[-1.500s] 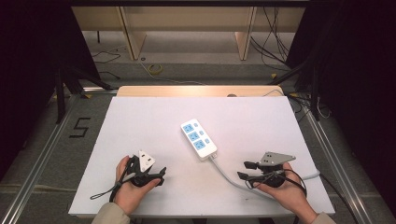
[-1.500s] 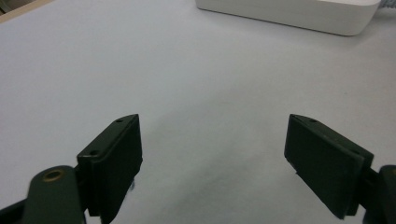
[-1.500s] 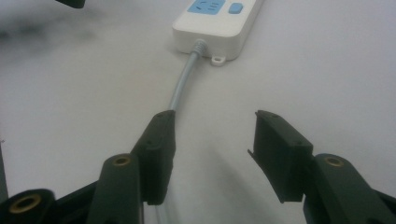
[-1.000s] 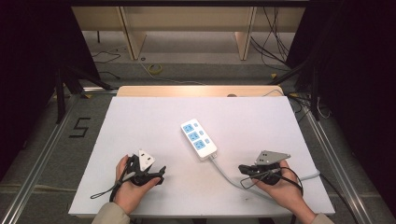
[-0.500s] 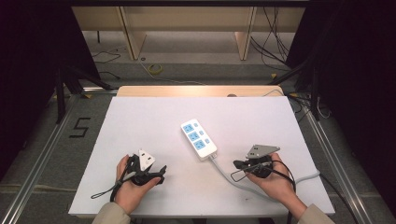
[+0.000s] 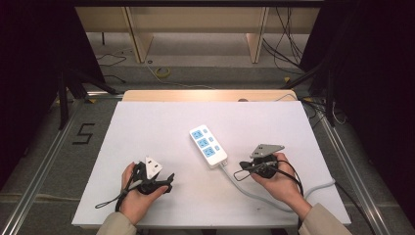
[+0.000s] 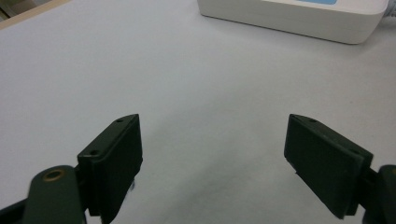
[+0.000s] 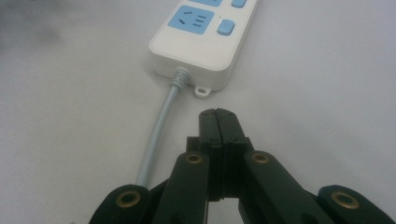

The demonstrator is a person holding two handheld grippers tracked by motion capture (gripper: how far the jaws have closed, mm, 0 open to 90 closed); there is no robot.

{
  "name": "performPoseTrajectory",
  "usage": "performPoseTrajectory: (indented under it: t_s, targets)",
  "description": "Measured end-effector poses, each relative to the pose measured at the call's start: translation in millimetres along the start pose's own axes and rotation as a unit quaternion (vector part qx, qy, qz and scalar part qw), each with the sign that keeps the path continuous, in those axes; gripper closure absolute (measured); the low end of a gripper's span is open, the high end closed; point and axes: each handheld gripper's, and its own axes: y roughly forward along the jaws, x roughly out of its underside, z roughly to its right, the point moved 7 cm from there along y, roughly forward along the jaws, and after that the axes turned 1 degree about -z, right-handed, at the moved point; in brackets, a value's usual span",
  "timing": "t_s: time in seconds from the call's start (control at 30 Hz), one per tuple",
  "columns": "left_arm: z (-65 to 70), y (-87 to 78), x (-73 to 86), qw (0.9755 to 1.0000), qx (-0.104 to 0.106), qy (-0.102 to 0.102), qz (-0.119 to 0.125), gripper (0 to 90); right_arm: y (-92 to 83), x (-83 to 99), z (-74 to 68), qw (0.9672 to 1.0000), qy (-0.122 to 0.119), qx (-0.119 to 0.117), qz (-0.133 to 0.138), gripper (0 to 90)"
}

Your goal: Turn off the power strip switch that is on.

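Right gripper (image 8: 218,114), jaws pressed together and empty, nears the strip (image 8: 205,39); probably press its switch (image 8: 226,27) squarely ahead.

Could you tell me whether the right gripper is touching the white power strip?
Apart. In the right gripper view, bare table shows between the shut right gripper and the white power strip.
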Motion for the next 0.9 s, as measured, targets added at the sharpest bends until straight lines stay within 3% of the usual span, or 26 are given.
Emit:
performPoseTrajectory:
  t_s: [0.9]
  targets:
    - [0.6,1.0,-0.6,1.0000,-0.001,0.003,-0.001,18.9,12.2,-26.2,4.6,0.9999,0.003,-0.001,-0.011,90.0]
